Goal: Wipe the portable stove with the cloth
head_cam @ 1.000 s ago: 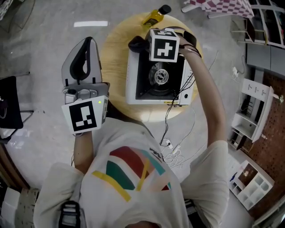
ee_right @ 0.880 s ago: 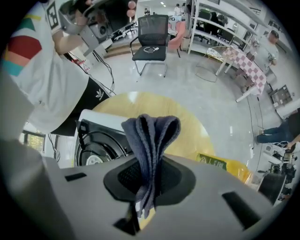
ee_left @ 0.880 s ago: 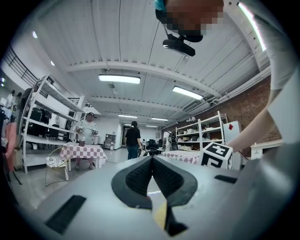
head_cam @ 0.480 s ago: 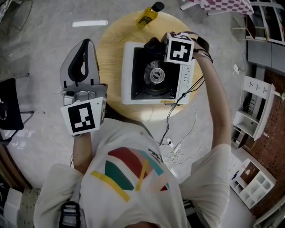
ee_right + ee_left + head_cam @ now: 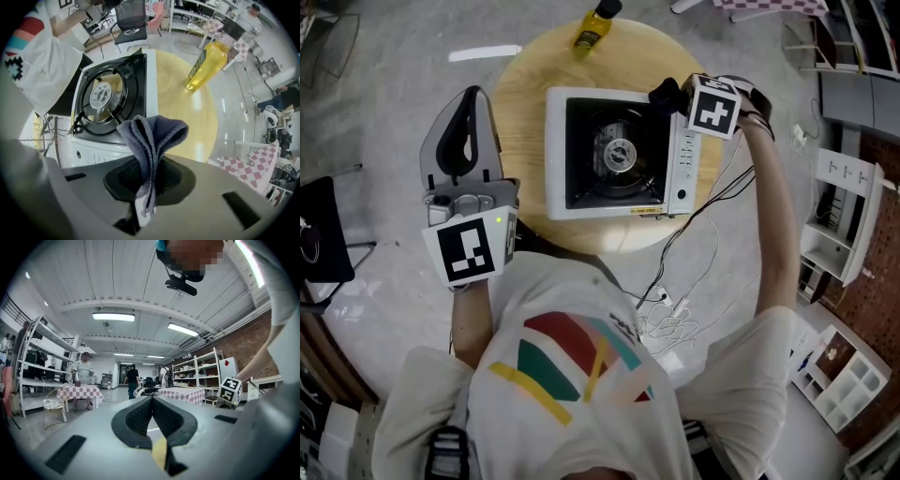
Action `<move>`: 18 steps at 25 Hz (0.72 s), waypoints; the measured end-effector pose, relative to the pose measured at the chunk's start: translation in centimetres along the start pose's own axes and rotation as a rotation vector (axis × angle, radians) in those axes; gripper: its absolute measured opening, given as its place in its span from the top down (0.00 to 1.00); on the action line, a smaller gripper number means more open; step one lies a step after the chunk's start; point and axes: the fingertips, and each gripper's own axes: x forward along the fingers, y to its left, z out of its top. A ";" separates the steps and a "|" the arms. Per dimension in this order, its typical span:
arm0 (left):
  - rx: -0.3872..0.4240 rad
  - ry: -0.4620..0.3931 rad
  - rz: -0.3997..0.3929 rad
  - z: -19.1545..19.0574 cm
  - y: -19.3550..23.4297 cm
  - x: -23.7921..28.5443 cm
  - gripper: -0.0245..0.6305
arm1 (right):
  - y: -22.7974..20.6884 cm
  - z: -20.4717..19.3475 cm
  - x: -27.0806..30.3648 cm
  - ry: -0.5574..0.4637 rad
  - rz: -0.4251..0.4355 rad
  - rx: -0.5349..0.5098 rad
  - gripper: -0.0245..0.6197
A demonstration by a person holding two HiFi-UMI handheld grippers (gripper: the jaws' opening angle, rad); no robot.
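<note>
While the right arm reaches out straight, right claw (image 5: 147, 174) is clamped on the folded cloth (image 5: 152, 136) at the portable stove (image 5: 614, 155)'s right edge | left claw (image 5: 152, 404) held back beside the worktop (image 5: 525, 122), jaws together, nothing between | one stove, one cloth, one yellow bottle (image 5: 591, 26) | round wooden worktop, grey floor (image 5: 384, 94), white shelving (image 5: 839, 216).

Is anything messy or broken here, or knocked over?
Nothing looks spilled or broken. The portable stove sits flat on the round table, and the right gripper holds the cloth. The only messy bit is a loose tangle of white wires on the floor beside the table.
</note>
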 end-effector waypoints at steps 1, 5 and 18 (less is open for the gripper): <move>0.002 0.001 -0.001 0.0 -0.1 0.0 0.95 | 0.0 -0.1 0.0 -0.013 -0.003 0.010 0.91; 0.005 0.012 -0.002 -0.1 -0.2 -0.1 0.95 | -0.1 -0.3 0.0 -0.022 -0.016 0.013 0.91; 0.002 -0.007 0.005 0.4 1.4 -1.0 0.96 | -3.0 7.3 -8.2 -0.367 -0.421 0.236 0.91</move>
